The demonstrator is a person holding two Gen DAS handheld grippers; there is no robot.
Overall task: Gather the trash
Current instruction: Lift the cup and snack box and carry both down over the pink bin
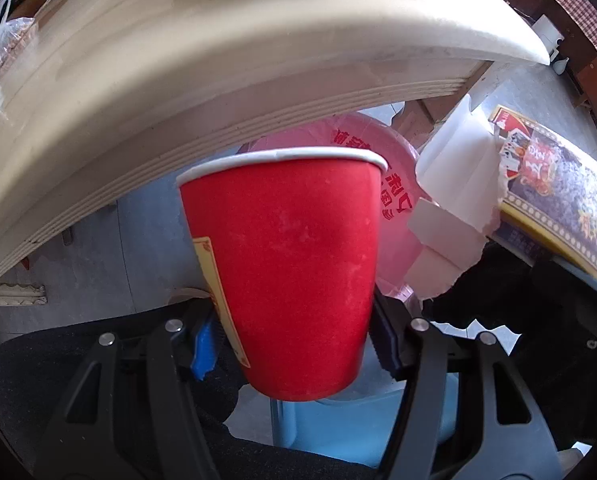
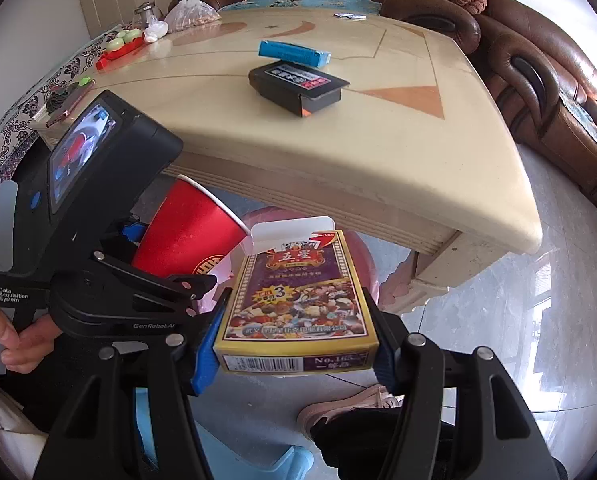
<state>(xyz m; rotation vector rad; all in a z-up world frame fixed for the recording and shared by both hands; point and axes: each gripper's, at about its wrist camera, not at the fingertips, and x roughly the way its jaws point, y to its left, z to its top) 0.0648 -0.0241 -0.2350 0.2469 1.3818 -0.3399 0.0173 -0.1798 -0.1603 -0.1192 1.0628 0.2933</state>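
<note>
Both claws loaded beside the counter (image 2: 378,168)

Left claw (image 1: 294,344) clamps the red cup (image 1: 286,264); right claw (image 2: 298,344) grips the card box (image 2: 298,300), both level below the counter's edge.

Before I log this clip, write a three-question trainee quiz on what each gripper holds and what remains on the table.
1. True or false: the left gripper grips a red paper cup.
2. The right gripper holds: A) blue flat box B) yellow-edged playing-card box C) plastic bag
3. What leans on the black cardboard box on the beige table?

Key: 1 true; 2 B; 3 the blue flat box.
</note>
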